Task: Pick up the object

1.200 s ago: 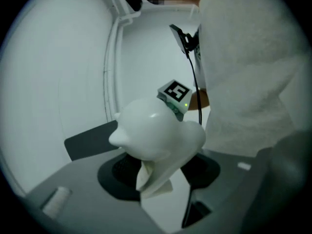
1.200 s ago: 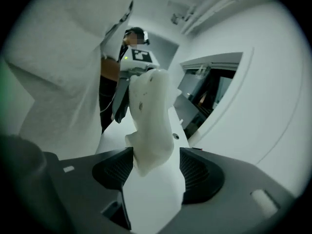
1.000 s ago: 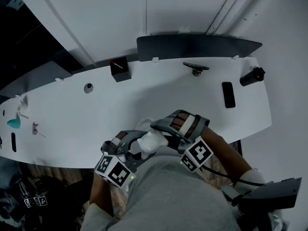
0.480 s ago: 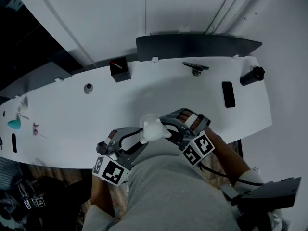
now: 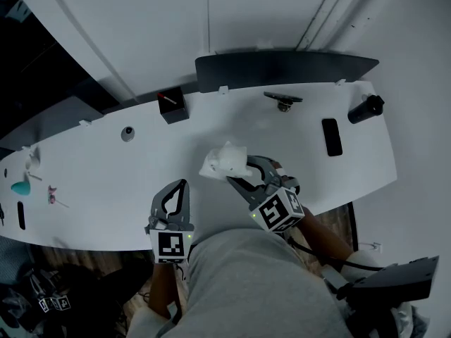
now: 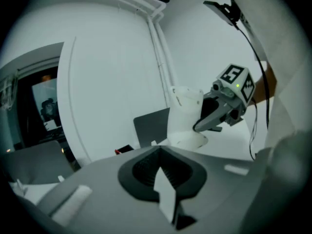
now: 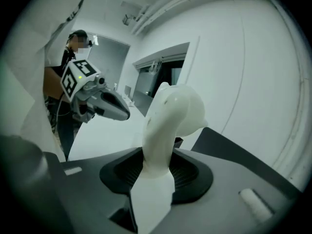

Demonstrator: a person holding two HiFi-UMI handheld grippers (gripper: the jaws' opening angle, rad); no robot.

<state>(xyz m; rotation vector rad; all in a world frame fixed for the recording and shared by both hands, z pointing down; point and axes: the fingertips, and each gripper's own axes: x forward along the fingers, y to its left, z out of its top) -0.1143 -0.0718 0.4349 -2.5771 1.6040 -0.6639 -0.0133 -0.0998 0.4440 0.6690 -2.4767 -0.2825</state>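
A white, smoothly curved plastic object (image 5: 223, 160) hangs above the white table (image 5: 106, 174), and my right gripper (image 5: 239, 172) is shut on its lower end. In the right gripper view the object (image 7: 169, 112) rises from between the jaws of my right gripper (image 7: 157, 175). My left gripper (image 5: 177, 191) is to its left near the table's front edge, shut and empty. In the left gripper view my left gripper (image 6: 163, 172) has its jaws pressed together, and the object (image 6: 186, 118) shows ahead in the right gripper (image 6: 210, 122).
At the table's back stand a dark panel (image 5: 282, 67), a black box with a red mark (image 5: 173, 106) and a small clamp (image 5: 283, 99). A black phone (image 5: 330, 136) and a black cylinder (image 5: 366, 109) lie at the right. Small items, one teal (image 5: 21, 186), sit far left.
The left gripper has let go of the white object, drawn back to the left and shut. The right gripper has closed on the object and carried it forward over the table.
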